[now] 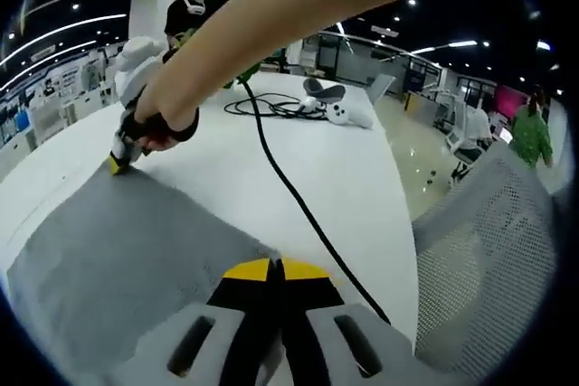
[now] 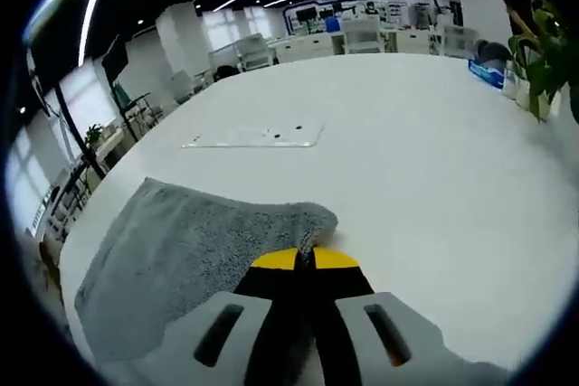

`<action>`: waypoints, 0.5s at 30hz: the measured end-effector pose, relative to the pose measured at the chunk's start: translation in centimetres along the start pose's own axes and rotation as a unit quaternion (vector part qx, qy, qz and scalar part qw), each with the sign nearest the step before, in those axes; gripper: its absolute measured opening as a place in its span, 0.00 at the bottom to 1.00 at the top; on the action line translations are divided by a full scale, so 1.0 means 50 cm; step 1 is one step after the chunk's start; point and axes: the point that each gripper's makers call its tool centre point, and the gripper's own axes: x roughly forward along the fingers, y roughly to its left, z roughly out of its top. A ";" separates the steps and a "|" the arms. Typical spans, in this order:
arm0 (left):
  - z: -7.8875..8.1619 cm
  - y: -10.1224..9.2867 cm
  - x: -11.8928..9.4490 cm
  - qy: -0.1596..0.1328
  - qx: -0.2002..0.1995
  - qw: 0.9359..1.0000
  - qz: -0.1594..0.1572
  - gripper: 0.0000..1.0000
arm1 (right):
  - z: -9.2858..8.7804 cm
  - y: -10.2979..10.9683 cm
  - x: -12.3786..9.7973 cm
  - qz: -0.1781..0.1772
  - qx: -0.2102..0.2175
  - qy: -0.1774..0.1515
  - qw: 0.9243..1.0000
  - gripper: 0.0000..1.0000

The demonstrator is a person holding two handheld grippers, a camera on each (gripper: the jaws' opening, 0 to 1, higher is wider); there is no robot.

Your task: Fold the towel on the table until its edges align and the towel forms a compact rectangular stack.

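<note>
A grey towel (image 1: 136,250) lies spread on the white table (image 1: 235,160). In the left gripper view my left gripper (image 1: 276,270) sits at the towel's near corner, its yellow-tipped jaws shut on the cloth. Across the towel, a hand holds my right gripper (image 1: 118,163) down at the far corner. In the right gripper view the right gripper (image 2: 305,259) is shut on a bunched corner of the towel (image 2: 190,246), which rises slightly at the pinch. The remaining cloth lies flat to the left, reaching the table's edge.
A black cable (image 1: 289,192) runs across the table past white controllers (image 1: 339,112). A mesh chair (image 1: 493,250) stands at the table's right edge. A person's arm (image 1: 298,6) crosses overhead. A flat white plate (image 2: 258,136) lies beyond the towel, and a plant (image 2: 543,56) stands far right.
</note>
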 end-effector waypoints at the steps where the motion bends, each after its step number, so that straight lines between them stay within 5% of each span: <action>1: 0.004 -0.001 -0.005 -0.004 0.000 1.000 0.000 0.02 | 0.004 0.001 -0.003 0.001 0.000 0.000 1.000 0.01; 15: 0.073 0.007 -0.087 -0.086 -0.032 0.995 0.027 0.02 | 0.085 0.080 -0.039 0.028 0.016 -0.025 0.999 0.01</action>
